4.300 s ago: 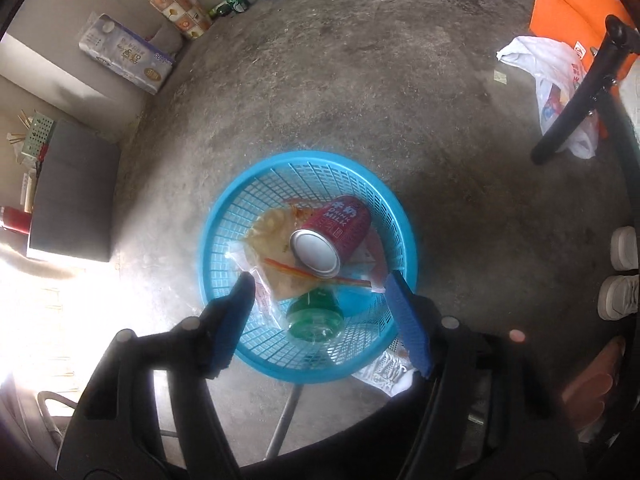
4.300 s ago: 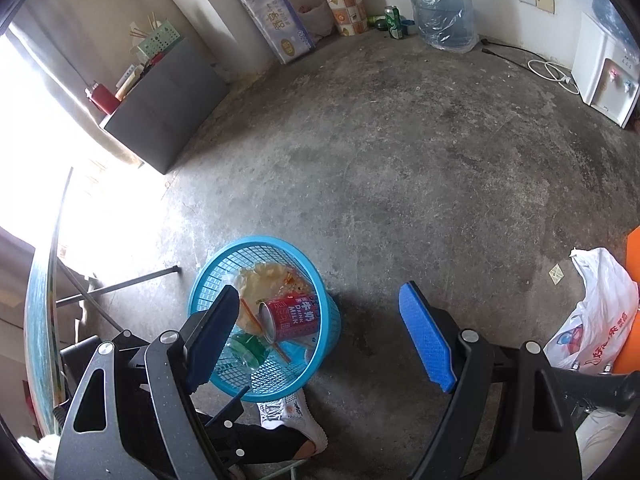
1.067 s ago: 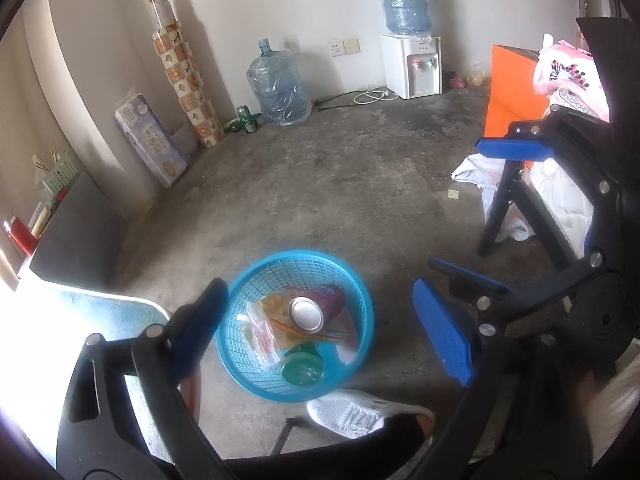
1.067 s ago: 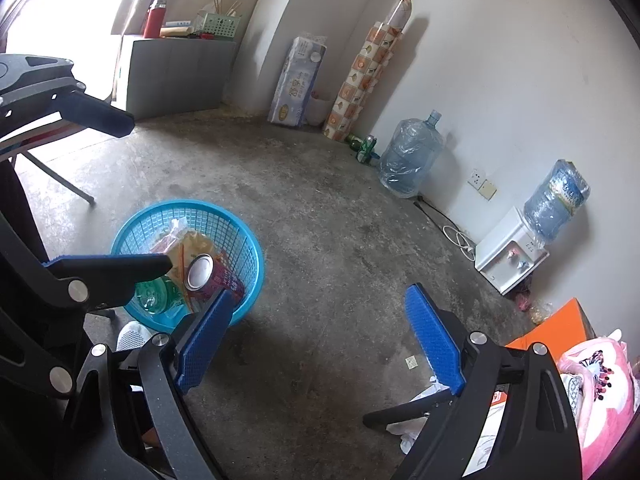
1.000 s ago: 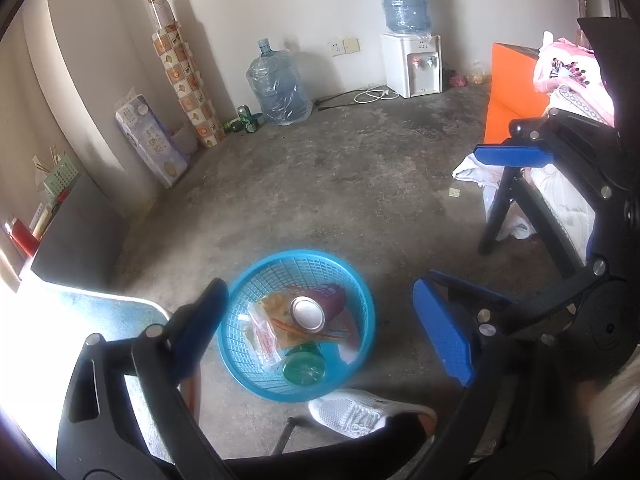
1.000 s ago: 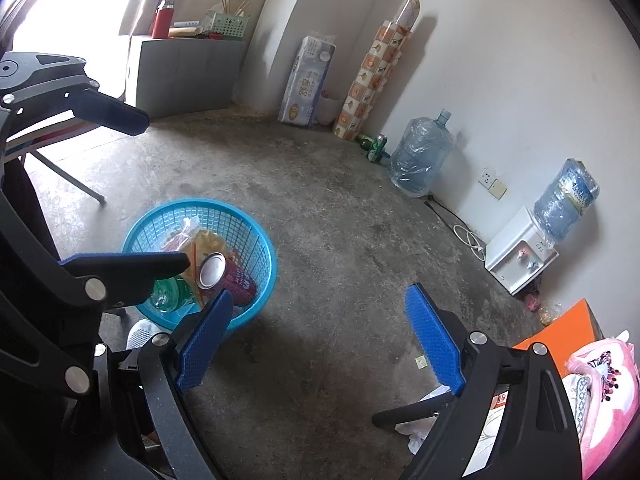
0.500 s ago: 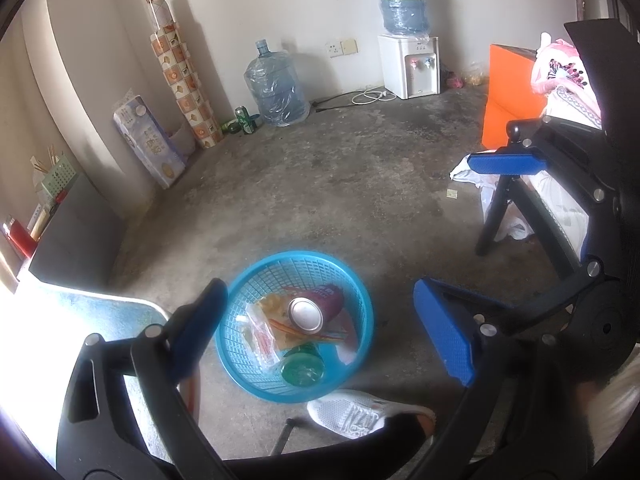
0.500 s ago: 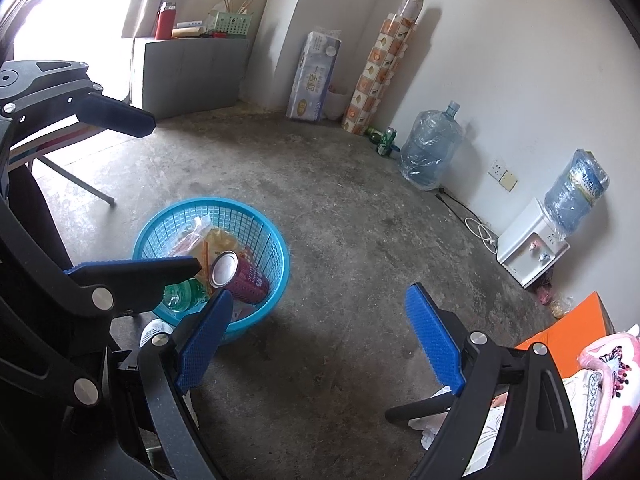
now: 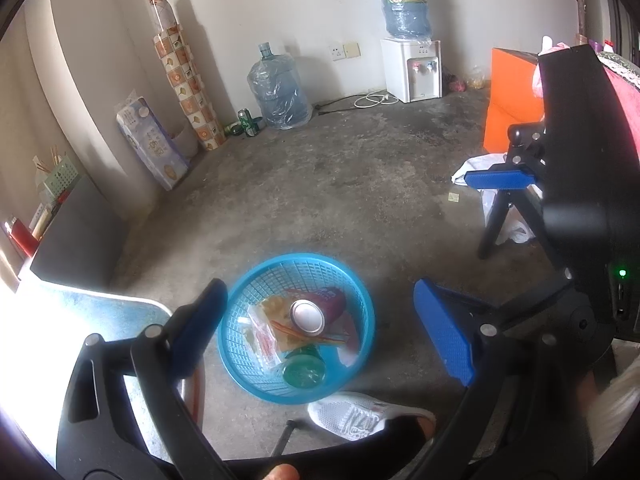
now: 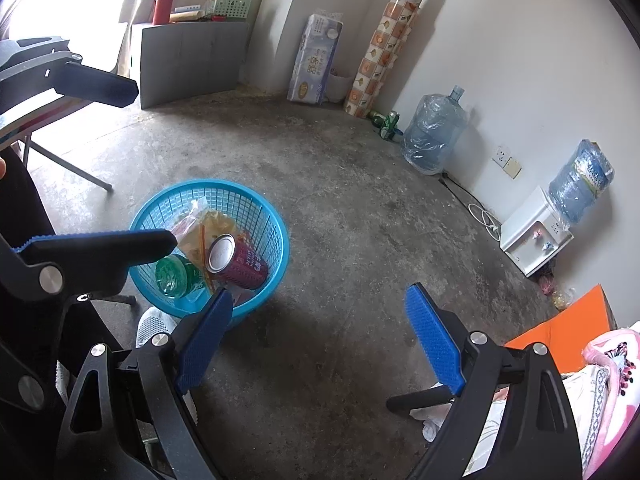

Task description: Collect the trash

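Open concrete floor, clutter kept to the edges

The floor point(image 10: 360, 208) lies bare between the blue basket point(image 9: 362, 344) and the far wall; a water jug point(image 9: 280, 88), the dispenser point(image 9: 412, 70) and a tissue pack point(image 9: 150, 142) line the wall, and a white shoe point(image 9: 356, 416) touches the basket's near side.

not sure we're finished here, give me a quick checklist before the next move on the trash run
1. Left gripper open, nothing held: ok.
2. Right gripper open, nothing held: ok.
3. Can, green cup and wrappers inside the blue basket: ok.
4. Basket upright on the floor: ok.
5. All trash collected: not ok, green cans lie by the wall and a paper scrap on the floor.
6. Shoe close to the basket: cannot tell if touching.
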The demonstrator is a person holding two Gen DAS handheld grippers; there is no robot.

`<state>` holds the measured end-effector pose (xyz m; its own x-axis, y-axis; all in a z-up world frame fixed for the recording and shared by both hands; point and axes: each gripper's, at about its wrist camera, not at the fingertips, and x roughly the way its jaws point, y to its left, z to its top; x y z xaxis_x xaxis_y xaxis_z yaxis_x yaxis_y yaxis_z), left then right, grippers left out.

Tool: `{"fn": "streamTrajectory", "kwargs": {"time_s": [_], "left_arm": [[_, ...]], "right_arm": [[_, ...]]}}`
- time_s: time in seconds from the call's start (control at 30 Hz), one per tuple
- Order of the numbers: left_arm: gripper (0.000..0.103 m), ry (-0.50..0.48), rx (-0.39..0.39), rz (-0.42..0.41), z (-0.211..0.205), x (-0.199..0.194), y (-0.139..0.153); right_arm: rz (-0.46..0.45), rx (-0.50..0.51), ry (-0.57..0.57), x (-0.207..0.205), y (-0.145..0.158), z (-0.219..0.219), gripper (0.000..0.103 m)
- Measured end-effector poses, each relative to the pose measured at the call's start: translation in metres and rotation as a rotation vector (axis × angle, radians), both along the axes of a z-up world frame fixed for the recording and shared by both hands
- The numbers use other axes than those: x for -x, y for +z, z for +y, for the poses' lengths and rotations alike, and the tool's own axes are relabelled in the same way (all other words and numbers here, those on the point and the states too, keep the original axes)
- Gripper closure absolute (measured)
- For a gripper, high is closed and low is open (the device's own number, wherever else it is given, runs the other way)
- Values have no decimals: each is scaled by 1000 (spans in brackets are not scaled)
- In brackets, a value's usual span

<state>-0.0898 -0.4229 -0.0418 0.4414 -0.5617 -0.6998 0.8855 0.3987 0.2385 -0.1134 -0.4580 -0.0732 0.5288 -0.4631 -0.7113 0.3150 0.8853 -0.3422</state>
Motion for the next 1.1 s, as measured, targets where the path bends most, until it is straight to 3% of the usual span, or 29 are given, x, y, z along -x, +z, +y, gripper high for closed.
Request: {"fn": "streamTrajectory", "kwargs": {"time_s": [1.1], "left_arm": [[13,26,3,-22,0,0,1]], "right_arm": [[15,1,5,-2,-2,-1,17]]}}
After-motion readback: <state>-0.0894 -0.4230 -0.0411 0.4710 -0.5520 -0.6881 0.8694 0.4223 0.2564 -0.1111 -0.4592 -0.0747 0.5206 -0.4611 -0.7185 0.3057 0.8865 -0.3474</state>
